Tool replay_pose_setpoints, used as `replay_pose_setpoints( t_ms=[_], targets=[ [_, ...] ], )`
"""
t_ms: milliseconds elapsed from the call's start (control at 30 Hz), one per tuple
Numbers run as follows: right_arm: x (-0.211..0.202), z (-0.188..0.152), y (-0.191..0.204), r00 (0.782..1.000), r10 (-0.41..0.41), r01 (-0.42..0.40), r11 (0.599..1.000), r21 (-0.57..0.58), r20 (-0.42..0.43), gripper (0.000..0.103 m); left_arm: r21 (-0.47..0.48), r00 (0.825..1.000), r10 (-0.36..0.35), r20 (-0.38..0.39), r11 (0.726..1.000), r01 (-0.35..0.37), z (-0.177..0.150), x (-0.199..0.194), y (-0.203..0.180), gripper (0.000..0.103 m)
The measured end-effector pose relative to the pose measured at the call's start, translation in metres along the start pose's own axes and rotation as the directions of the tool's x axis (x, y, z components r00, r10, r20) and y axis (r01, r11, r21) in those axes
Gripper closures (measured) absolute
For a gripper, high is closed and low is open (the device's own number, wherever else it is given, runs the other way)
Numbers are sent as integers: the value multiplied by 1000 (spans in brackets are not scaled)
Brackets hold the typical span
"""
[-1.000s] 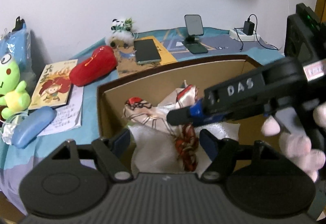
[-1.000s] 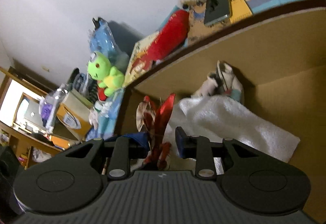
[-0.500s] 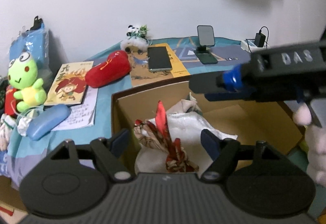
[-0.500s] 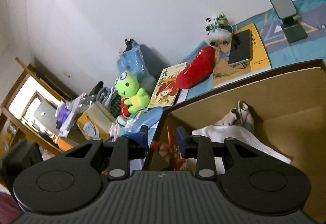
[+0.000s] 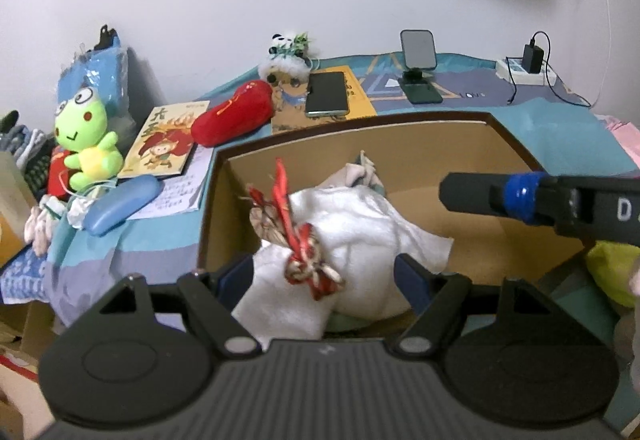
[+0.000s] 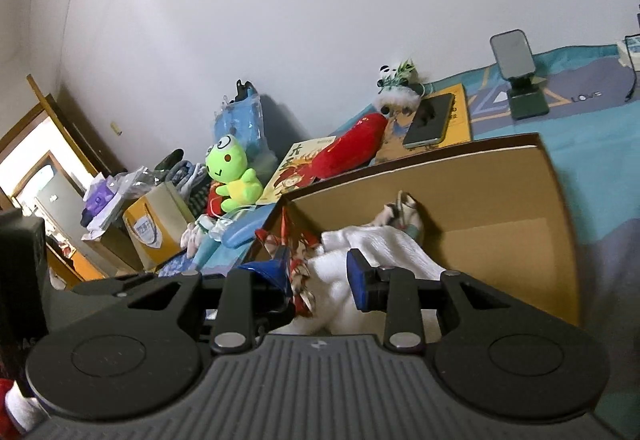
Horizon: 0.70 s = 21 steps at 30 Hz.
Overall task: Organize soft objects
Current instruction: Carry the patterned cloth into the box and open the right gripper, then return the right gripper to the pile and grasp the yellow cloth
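An open cardboard box (image 5: 360,127) on the bed holds a white towel (image 5: 360,224), with a red patterned scarf (image 5: 300,240) lying on it and a small crumpled cloth (image 5: 360,171) behind. My left gripper (image 5: 324,276) hangs open over the box's near edge, holding nothing. From the right, my right gripper (image 5: 444,191) reaches over the box, clear of the scarf. In the right wrist view my right gripper (image 6: 320,276) is open; scarf (image 6: 298,260) and towel (image 6: 380,244) lie below it in the box (image 6: 420,159). A green frog plush (image 5: 86,135), a red plush (image 5: 232,115) and a panda plush (image 5: 288,55) lie outside.
On the bed beyond the box are a phone (image 5: 326,93), a phone stand (image 5: 418,67), a picture book (image 5: 164,143), a blue case (image 5: 120,203) and a power strip with charger (image 5: 526,69). A paper bag (image 6: 156,228) and clutter stand left. A yellow-green soft thing (image 5: 612,268) lies right.
Both grippers have drawn back and up from inside the box. The right one has left the scarf, which stays on the towel. More of the bed shows.
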State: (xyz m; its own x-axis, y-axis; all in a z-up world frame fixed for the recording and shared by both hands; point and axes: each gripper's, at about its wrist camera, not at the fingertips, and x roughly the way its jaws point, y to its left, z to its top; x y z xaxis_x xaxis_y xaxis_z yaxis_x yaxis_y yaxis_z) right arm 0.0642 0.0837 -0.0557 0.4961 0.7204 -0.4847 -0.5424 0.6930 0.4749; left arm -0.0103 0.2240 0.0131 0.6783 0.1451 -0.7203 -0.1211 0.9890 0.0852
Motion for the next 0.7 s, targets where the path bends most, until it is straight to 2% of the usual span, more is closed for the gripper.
replay_pose_setpoints(
  t_ms=[333, 533, 700],
  targets=[
    [-46, -21, -26, 1000, -3, 3, 1000, -16, -3, 89, 45, 999, 52, -9, 998, -51, -12, -13, -57, 26],
    [-68, -38, -44, 999, -1, 1, 1000, 1, -37, 88, 66, 998, 55, -21, 996, -54, -25, -18, -89, 26],
    [-87, -59, -62, 997, -8, 10, 1000, 24, -77, 88, 98, 998, 26, -63, 995, -19, -44, -15, -118, 26]
  ],
)
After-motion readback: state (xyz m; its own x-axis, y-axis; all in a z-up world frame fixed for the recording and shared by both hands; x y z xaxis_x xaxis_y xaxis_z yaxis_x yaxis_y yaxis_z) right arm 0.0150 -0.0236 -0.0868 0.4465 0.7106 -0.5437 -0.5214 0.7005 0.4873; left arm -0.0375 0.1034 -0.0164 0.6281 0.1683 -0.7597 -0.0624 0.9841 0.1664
